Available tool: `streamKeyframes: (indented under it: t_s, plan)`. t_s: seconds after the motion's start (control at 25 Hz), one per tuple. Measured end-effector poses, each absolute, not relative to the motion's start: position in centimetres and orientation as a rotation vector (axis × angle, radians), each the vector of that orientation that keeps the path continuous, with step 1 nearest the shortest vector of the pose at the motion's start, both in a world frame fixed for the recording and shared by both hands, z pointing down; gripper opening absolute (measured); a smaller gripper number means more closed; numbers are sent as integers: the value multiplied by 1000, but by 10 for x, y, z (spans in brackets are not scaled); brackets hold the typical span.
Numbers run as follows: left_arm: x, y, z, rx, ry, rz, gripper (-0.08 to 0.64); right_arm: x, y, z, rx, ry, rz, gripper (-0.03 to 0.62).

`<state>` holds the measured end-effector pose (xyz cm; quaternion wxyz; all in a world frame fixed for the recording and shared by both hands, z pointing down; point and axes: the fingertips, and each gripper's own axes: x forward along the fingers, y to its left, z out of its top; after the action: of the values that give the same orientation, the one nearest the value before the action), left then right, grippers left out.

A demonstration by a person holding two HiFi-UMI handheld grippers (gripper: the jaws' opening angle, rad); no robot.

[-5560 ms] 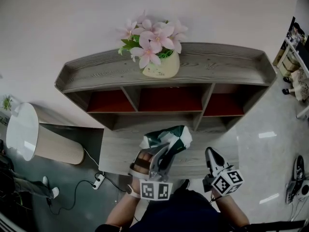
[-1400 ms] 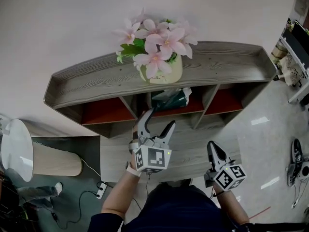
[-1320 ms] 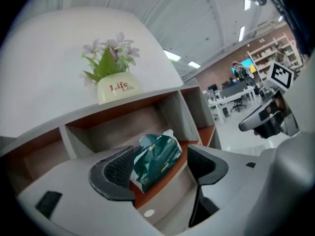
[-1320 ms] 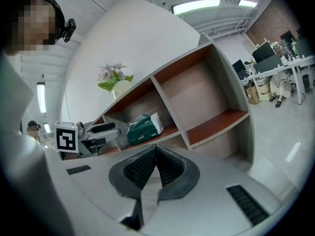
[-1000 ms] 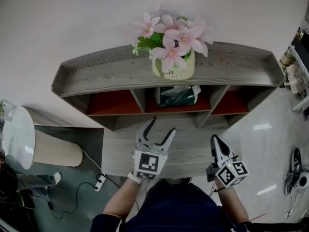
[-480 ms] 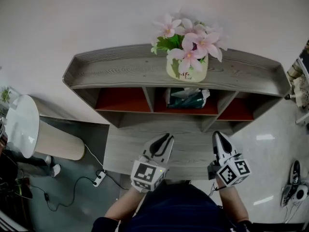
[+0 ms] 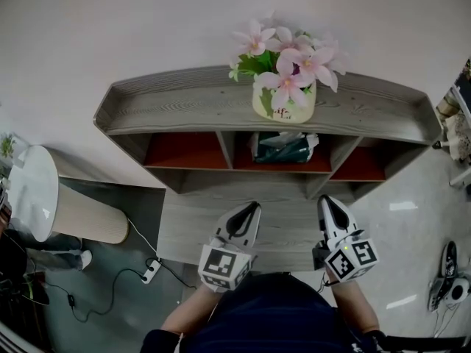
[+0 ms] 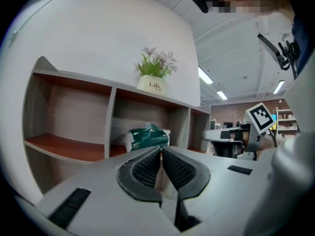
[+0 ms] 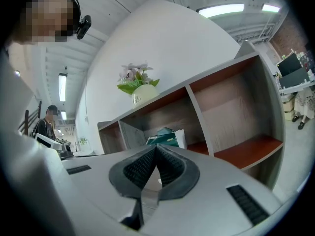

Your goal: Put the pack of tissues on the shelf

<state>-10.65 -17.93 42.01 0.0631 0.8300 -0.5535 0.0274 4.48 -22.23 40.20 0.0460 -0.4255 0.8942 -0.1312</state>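
Observation:
The green and white pack of tissues (image 7: 283, 148) lies in the middle compartment of the grey wooden shelf (image 7: 184, 109). It shows ahead in the left gripper view (image 8: 147, 136) and the right gripper view (image 9: 165, 137). My left gripper (image 7: 252, 207) hovers over the low board in front of the shelf, well short of the pack. Its jaws have just been closing and now stand shut (image 8: 161, 149) with nothing between them. My right gripper (image 7: 324, 201) is beside it on the right, also shut and empty (image 9: 155, 148).
A cream pot of pink flowers (image 7: 283, 101) stands on the shelf top above the pack. The left (image 7: 184, 151) and right (image 7: 360, 165) compartments have red floors and hold nothing. A white round bin (image 7: 33, 197) and a power strip (image 7: 151, 272) are at the left on the floor.
The left gripper's jaws went from wide open to shut while it drew back from the shelf. The right gripper rose a little. The pack stays in the middle compartment.

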Motion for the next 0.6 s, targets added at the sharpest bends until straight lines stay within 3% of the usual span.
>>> streamKeyframes:
  t_s: [0.6]
  plan:
    - [-112,-185,426,2494,-1663,83,29,37,-219,407,-1326,2756,-323,11]
